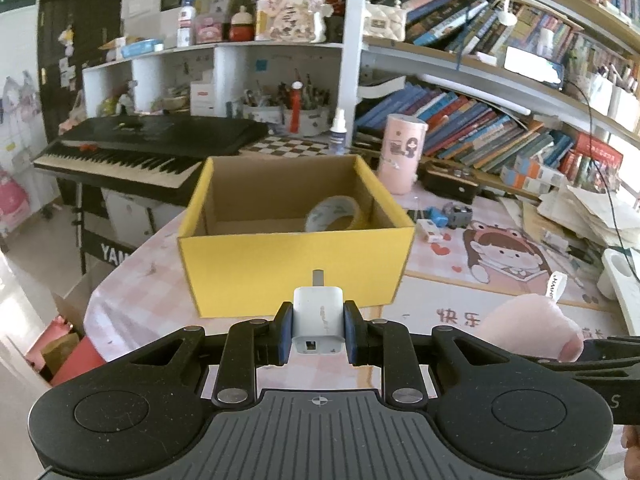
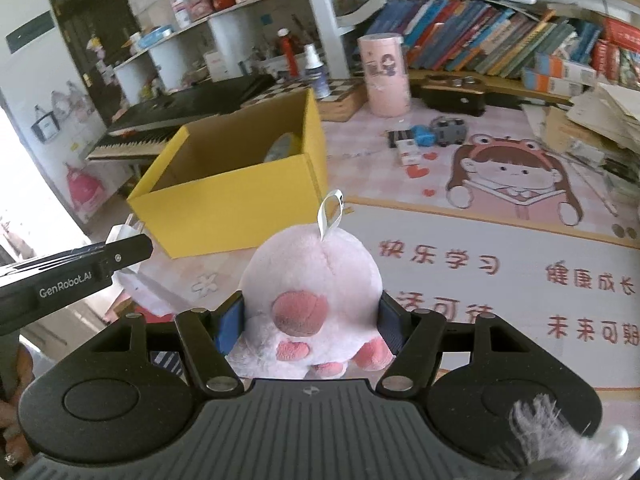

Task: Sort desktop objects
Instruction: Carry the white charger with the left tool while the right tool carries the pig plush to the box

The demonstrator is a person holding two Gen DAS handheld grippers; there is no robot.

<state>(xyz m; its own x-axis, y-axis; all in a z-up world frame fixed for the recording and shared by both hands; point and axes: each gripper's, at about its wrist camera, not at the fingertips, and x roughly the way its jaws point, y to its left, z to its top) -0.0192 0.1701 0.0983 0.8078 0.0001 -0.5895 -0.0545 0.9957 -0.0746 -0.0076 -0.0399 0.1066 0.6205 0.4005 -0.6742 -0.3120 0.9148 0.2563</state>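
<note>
My left gripper is shut on a white USB charger plug, held just in front of the near wall of a yellow cardboard box. A roll of tape lies inside the box at the right. My right gripper is shut on a pink plush toy with a white loop tag, to the right of the box. The plush also shows in the left wrist view. The left gripper's side shows in the right wrist view.
A pink cartoon desk mat covers the table. A pink cylinder, a spray bottle, a blue toy and small items stand behind the box. A keyboard piano is at left, bookshelves at right.
</note>
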